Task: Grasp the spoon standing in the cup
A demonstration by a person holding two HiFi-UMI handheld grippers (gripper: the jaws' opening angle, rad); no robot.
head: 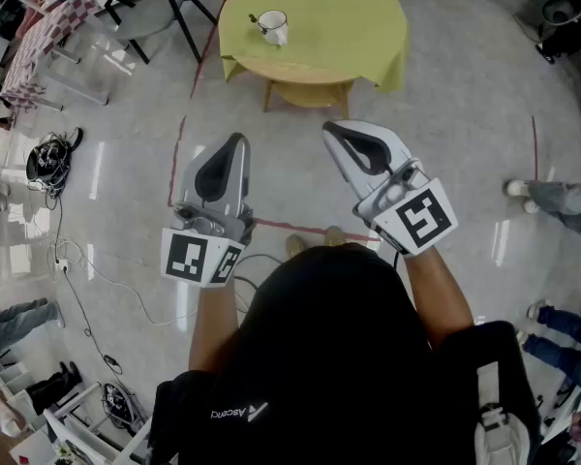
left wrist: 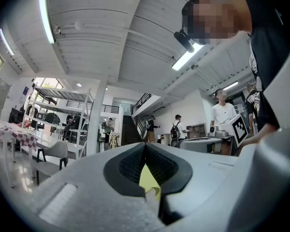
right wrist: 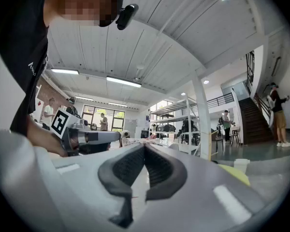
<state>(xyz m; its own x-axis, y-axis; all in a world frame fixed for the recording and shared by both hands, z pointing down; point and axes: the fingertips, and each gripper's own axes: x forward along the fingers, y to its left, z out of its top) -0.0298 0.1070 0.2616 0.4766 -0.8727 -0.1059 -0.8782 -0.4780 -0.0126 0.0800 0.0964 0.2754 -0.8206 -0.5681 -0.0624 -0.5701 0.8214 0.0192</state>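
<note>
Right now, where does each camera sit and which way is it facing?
Head view: on the head, facing down at floor, table, cup; arms, left tool, right tool show.
Left gripper view: on left tool, tilted toward ceiling; torso at right.
Right gripper view: on right tool, tilted toward ceiling; torso at left.
Shared: head and right gripper views both show the cup.

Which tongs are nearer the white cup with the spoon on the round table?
Left, narrowly. The left tongs are just left of the cup, well short of the table; the right tongs are as far back but further off to its right.
</note>
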